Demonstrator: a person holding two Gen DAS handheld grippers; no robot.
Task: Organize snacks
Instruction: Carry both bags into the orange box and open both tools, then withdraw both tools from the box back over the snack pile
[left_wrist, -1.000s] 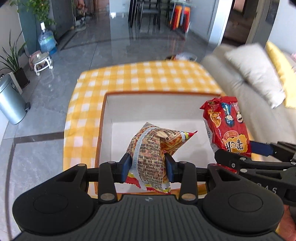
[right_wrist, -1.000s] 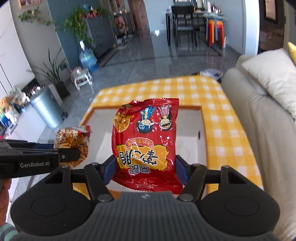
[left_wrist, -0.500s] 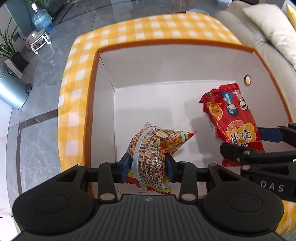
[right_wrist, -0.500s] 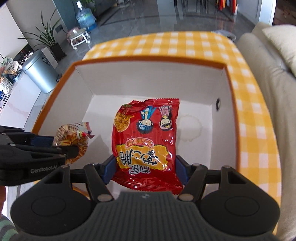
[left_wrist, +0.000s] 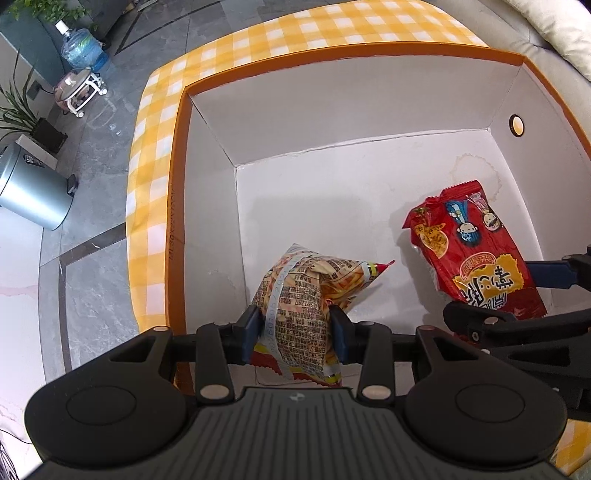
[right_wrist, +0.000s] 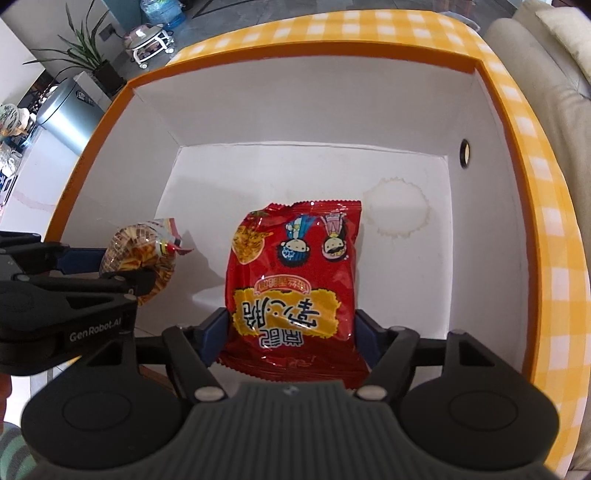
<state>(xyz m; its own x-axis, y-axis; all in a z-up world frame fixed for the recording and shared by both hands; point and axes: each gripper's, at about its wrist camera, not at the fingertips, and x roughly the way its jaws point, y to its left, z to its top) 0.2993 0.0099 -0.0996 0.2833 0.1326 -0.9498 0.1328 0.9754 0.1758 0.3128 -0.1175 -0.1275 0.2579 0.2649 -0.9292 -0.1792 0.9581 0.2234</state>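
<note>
A white cardboard box with an orange rim (left_wrist: 177, 184) (right_wrist: 295, 51) stands on a yellow checked tablecloth. My left gripper (left_wrist: 297, 326) points down into its left half, and its blue pads grip a crumpled yellow printed snack packet (left_wrist: 295, 295) (right_wrist: 144, 254). Those jaws are opening slightly, with the packet still between the pads. Over the right half, my right gripper (right_wrist: 291, 332) (left_wrist: 517, 295) has a red snack packet (right_wrist: 295, 280) (left_wrist: 476, 254) with cartoon faces between its pads. Its jaws are opening too, and the pads still touch the packet's edges.
The box floor (right_wrist: 402, 218) carries a round stain, and the right wall has a small hole (right_wrist: 464, 151). A beige sofa (right_wrist: 554, 74) runs along the right. Left of the table are a metal bin (left_wrist: 33, 192), potted plants and a water bottle (left_wrist: 81, 48).
Both grippers have sunk and tipped downward, carrying their packets from above the box rim down inside it. The right jaws stand a little wider than before.
</note>
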